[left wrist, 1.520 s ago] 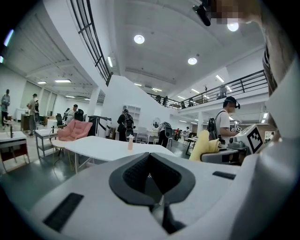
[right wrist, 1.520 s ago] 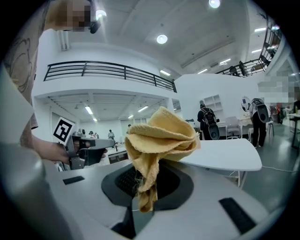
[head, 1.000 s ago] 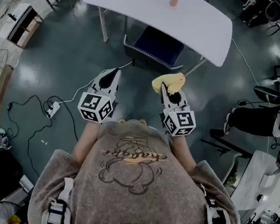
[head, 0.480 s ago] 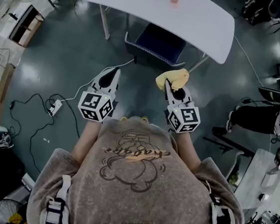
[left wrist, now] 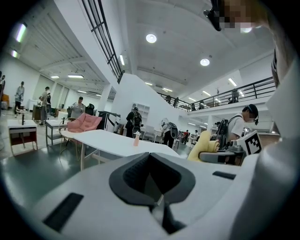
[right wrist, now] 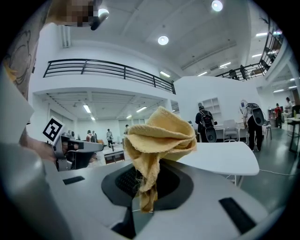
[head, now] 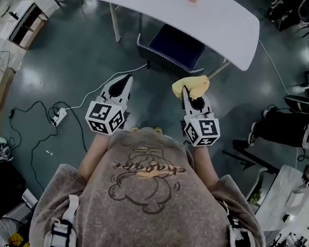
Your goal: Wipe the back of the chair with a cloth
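Two grippers are held on the person's side of the chair [head: 171,47], neither touching it; wiping is judged not yet begun. The chair, dark blue, stands partly tucked under a white table [head: 221,25], its back on the side nearer the grippers. The left gripper [head: 127,79] is level with the chair's left corner; its jaws are seen pressed together with nothing between them. The right gripper [right wrist: 143,201] is level with the chair's right corner, and its jaws are pinched on the lower tail of the yellow cloth [head: 191,86], the bulk of which is bunched loosely above the tips, near the chair back but apart from it. Risk noted: only a narrow tail is clamped, so drag along the chair back could pull the cloth free or let the loose bulk fold away, leaving bare jaw tips to scrape the chair. Second risk: the chair could be pushed further under the table if pressed while unsteadied by the empty left gripper. A white cable [head: 106,84] lies on the floor left of the chair, a possible snag underfoot.
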Demonstrator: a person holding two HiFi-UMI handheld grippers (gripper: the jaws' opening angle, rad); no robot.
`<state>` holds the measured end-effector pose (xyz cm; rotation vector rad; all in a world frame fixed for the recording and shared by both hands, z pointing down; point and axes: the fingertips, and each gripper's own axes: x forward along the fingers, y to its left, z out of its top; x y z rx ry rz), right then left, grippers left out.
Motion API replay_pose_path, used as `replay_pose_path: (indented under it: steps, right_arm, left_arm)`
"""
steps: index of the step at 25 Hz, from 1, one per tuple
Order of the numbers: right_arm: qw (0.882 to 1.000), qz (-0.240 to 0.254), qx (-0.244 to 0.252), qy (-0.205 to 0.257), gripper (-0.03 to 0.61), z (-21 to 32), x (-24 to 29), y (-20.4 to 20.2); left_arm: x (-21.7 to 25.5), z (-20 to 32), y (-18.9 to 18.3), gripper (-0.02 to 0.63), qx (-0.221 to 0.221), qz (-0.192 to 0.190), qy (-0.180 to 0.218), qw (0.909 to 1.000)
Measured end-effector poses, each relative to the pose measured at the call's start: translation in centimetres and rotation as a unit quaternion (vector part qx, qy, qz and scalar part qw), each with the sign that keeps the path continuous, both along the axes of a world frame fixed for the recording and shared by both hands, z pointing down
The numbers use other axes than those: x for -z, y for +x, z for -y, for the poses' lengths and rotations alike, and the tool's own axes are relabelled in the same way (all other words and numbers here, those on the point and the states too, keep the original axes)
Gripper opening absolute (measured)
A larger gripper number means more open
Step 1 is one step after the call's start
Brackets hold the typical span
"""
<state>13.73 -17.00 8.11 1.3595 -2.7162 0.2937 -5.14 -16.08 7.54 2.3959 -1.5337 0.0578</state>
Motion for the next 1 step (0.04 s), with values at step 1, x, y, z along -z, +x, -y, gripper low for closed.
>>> replay_pose_path:
  steps: [1]
  right_arm:
    - [1.000,0.000,-0.002,0.001,0.064,0.01,-0.01,0.00]
  left_arm:
    - [0.05,-0.01,-0.08,0.009,0.001,0.000,0.001,1.0000]
